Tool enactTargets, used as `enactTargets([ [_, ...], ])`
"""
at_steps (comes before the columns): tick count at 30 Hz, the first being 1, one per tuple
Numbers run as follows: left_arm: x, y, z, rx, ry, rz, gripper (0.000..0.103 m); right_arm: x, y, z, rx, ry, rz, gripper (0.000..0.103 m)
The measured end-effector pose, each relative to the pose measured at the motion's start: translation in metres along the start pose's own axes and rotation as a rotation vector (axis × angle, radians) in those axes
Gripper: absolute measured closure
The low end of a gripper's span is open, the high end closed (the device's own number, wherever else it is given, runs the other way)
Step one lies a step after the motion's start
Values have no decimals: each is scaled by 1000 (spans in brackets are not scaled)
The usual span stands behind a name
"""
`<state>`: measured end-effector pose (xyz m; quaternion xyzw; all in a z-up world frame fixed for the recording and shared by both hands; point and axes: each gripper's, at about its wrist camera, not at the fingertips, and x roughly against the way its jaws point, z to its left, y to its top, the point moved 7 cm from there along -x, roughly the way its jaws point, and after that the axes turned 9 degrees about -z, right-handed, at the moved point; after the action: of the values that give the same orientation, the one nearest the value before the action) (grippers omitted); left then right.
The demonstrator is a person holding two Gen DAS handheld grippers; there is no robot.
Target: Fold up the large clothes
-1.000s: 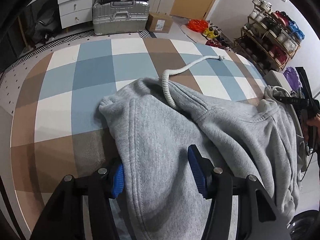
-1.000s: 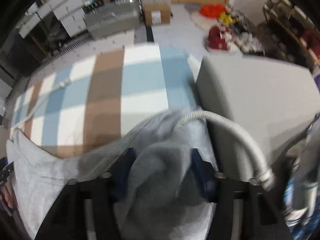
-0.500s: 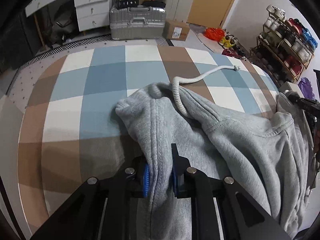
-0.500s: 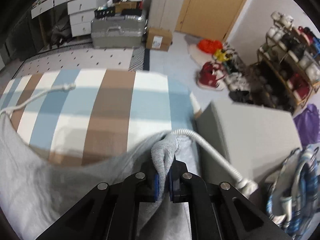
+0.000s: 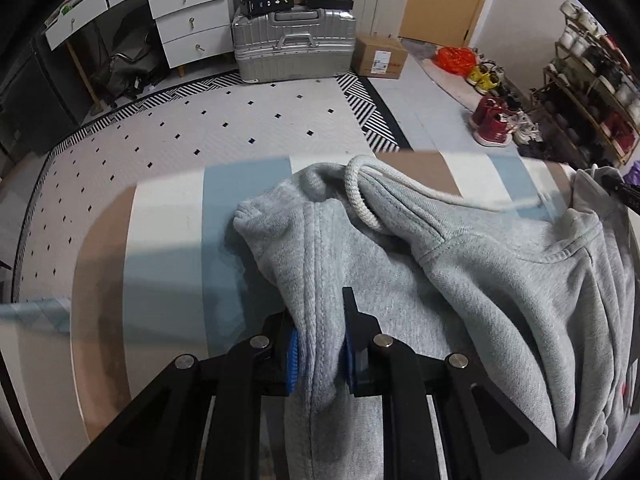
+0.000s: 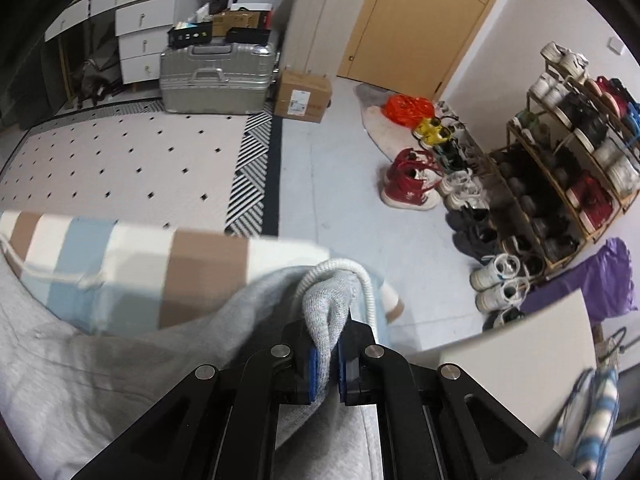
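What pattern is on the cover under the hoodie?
Blue, brown and white checks on the cover, clearest in the left wrist view.

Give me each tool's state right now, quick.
Left tool: closed on a fold of the grey hoodie.
Right tool: closed on a bunched edge of the same hoodie, beside its white drawcord.

Grey hoodie (image 5: 460, 280) lies bunched on checked cover (image 5: 168, 240).
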<state>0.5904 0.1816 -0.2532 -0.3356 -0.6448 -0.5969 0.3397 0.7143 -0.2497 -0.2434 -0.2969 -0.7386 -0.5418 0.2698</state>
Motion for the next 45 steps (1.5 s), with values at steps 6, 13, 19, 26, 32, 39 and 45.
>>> enactTargets([
  [6, -4, 4, 2, 3, 19, -18, 90, -17, 17, -5, -28, 19, -15, 95],
  [13, 64, -23, -1, 76, 19, -97, 81, 26, -15, -22, -89, 144, -44, 34],
  [19, 175, -93, -24, 100, -161, -173, 70, 150, -73, -25, -74, 311, -166, 23],
  [26, 313, -175, -45, 109, -318, -347, 21, 353, -165, -37, -143, 514, -503, 0],
  [32, 377, -226, -88, -22, -407, -406, 21, 459, -223, -44, -168, 595, -612, 0],
  [39, 378, -290, -113, -240, -161, -408, 20, 496, -286, -13, -12, 425, -572, 0],
  [45, 316, -343, -94, -188, -128, -182, 20, 449, -337, -24, -177, 387, -380, 0],
])
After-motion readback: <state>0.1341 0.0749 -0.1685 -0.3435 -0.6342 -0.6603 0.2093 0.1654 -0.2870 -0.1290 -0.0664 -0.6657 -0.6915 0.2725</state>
